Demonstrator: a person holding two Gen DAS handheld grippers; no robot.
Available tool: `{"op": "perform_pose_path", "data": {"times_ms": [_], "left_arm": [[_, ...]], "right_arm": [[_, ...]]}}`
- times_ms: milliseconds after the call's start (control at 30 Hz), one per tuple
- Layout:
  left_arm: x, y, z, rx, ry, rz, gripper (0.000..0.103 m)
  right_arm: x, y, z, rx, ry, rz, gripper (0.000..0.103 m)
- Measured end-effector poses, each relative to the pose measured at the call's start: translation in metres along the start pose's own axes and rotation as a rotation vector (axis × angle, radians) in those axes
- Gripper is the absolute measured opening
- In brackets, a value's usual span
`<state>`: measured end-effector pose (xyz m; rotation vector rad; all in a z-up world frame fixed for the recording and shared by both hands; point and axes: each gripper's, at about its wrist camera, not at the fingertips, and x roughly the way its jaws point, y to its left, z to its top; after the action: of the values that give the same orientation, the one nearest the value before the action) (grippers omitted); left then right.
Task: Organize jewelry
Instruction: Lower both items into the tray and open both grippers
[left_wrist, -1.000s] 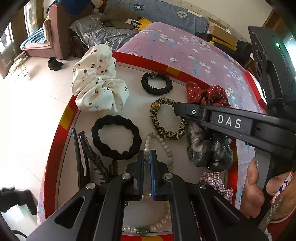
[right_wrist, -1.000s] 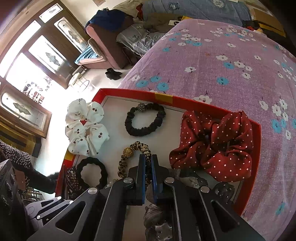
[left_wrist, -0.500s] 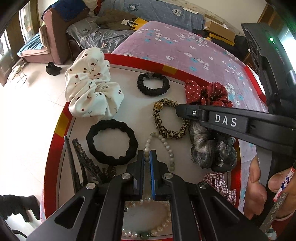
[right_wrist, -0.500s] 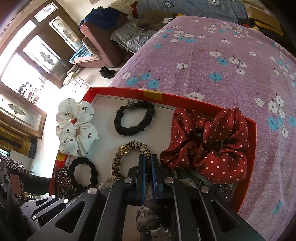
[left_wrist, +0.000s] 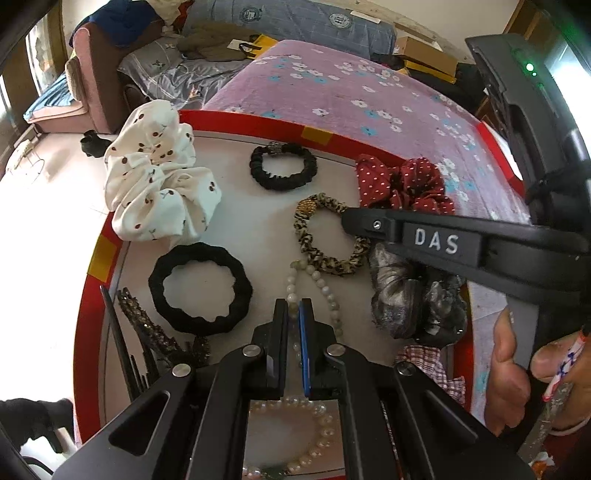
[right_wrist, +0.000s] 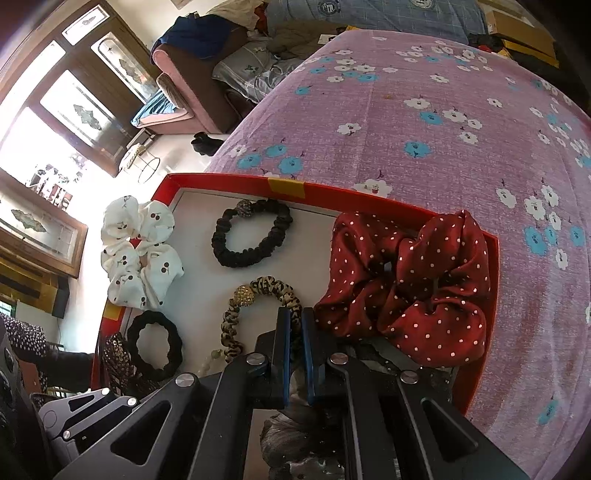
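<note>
A red-rimmed tray (left_wrist: 236, 120) holds hair ties and jewelry. My left gripper (left_wrist: 294, 306) is shut, hovering over a pale bead necklace (left_wrist: 325, 288); whether it grips the beads is unclear. A pearl strand (left_wrist: 317, 417) lies under it. My right gripper (right_wrist: 294, 314) is shut above the leopard-print tie (right_wrist: 258, 295), beside the red dotted scrunchie (right_wrist: 406, 288). A grey scrunchie (left_wrist: 410, 291) lies under the right gripper's arm (left_wrist: 436, 240).
The tray also holds a white cherry-print scrunchie (left_wrist: 159, 177), a thin black tie (left_wrist: 282, 166), a thick black tie (left_wrist: 201, 288) and dark hair clips (left_wrist: 147, 332). The tray lies on a pink floral bedspread (right_wrist: 424, 110). The floor (left_wrist: 37, 240) drops off at left.
Both grippers have drawn back slightly toward the tray's near side, so the items sit farther out in view. Both stay shut. Nothing on the tray has moved.
</note>
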<state>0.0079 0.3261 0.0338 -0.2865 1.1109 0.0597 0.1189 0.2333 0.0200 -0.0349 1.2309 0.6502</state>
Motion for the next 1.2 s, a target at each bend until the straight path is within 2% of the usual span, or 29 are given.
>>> {"op": "perform_pose_path", "data": {"times_ms": [233, 433, 633, 767, 1033, 1100, 1200], "left_arm": [[-0.007, 0.007, -0.004, -0.044, 0.011, -0.09, 0.005], [-0.003, 0.01, -0.007, -0.052, 0.024, -0.101, 0.005], [-0.031, 0.01, 0.001, -0.07, -0.039, -0.165, 0.005], [-0.037, 0.011, 0.004, -0.098, -0.035, -0.259, 0.005], [-0.057, 0.004, -0.001, -0.101, -0.054, -0.397, 0.005], [-0.056, 0.003, 0.0, -0.098, -0.054, -0.39, 0.005], [-0.04, 0.008, -0.002, -0.101, -0.028, -0.319, 0.005]], "right_arm": [[-0.003, -0.001, -0.003, -0.001, -0.003, 0.0, 0.007], [0.0, 0.001, 0.003, 0.013, -0.008, 0.013, 0.007], [-0.011, 0.012, 0.006, -0.002, -0.037, 0.048, 0.007], [-0.02, 0.016, 0.011, 0.003, -0.048, 0.095, 0.007], [-0.026, 0.014, 0.014, 0.076, -0.054, 0.253, 0.007], [-0.025, 0.014, 0.014, 0.08, -0.046, 0.274, 0.007], [-0.016, 0.013, 0.014, 0.076, -0.029, 0.243, 0.007]]}}
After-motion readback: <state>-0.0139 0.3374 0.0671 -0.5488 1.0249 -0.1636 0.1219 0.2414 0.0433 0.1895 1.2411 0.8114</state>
